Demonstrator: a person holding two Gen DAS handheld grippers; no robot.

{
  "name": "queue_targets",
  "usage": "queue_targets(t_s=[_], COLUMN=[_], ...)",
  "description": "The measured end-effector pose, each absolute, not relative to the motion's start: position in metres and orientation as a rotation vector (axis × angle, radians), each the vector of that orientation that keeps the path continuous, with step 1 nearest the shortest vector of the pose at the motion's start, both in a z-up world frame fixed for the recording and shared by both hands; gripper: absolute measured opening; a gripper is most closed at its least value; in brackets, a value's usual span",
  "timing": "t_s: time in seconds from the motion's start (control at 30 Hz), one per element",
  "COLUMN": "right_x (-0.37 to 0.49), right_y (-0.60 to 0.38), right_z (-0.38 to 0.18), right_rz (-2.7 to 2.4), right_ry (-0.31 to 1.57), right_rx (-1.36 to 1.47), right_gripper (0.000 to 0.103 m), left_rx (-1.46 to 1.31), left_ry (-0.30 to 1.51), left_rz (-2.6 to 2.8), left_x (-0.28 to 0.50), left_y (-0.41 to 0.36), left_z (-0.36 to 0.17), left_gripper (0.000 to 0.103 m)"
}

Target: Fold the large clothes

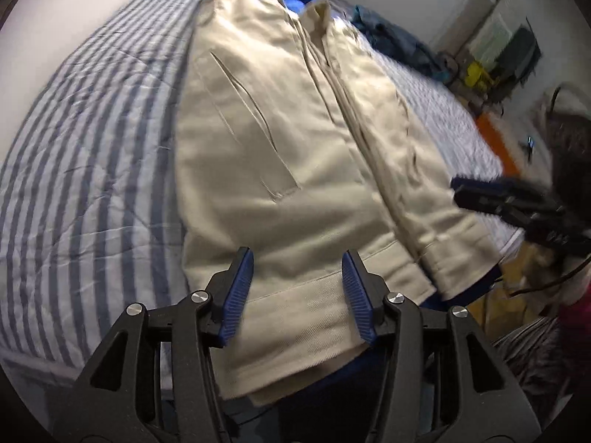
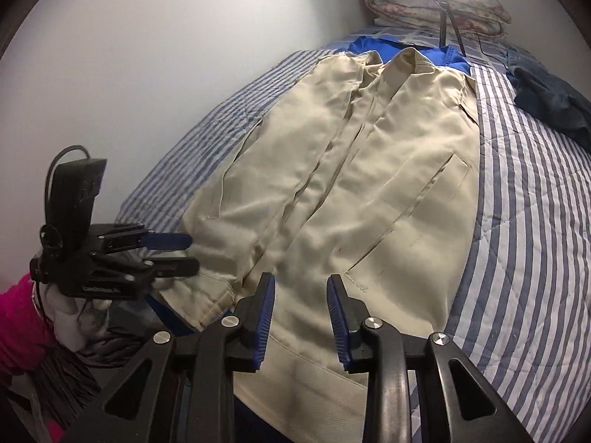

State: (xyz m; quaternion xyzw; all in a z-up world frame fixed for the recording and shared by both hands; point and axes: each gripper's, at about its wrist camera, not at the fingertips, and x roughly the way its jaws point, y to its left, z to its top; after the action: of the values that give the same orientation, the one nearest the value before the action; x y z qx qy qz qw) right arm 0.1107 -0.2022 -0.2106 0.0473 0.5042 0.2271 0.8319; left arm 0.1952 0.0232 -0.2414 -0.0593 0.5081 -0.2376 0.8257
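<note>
Beige jacket (image 1: 295,155) flat on striped bedspread (image 1: 92,147)

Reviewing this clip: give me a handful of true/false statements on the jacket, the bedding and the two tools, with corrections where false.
1. The beige jacket lies spread flat on a striped bedspread. True.
2. The right tool is clamped on the jacket's hem. False: its jaws stand apart with nothing pinched between them.
3. Blue fabric shows at the jacket's collar end. True.
4. The left tool holds a folded towel. False: it is open and holds nothing, hovering over the jacket's hem.
5. A dark garment lies on the bed beside the jacket. True.
6. The jacket is already folded in half. False: it lies full length.
</note>
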Motion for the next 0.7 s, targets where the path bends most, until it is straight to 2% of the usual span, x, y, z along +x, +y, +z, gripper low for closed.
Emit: queue_targets(t_s=[0.2,0.3,0.37,0.4,0.5,0.7], right_x=[0.085,0.078,0.079,0.079,0.082,0.093], right_y=[-0.199,-0.191,-0.201,-0.214,-0.251,-0.310], right_z=[-0.237,-0.236,-0.223,-0.214,-0.204,-0.250], right_rz=[0.505,0.504,0.526,0.524,0.447,0.429], right_ry=[1.154,1.145,1.119,1.086,1.044,1.145], right_rx=[0.078,0.002,0.082,0.143,0.250,0.597], right_gripper=[0.030,0.031,0.030,0.034,0.056,0.058], left_rx=[-0.183,-0.264,-0.358,-0.408,-0.538,-0.657], left_ry=[1.044,1.106,1.157,1.180,1.230,1.274], left_rz=[-0.424,-0.366,-0.356,-0.357,-0.381,-0.435], left_x=[0.196,0.205,0.208,0.210,0.221,0.237], left_y=[0.049,0.069,0.081,0.088,0.099,0.106], left_z=[-0.228,-0.243,-0.255,-0.260,-0.274,-0.283], left_gripper=[0.051,0.054,0.054,0.054,0.055,0.055])
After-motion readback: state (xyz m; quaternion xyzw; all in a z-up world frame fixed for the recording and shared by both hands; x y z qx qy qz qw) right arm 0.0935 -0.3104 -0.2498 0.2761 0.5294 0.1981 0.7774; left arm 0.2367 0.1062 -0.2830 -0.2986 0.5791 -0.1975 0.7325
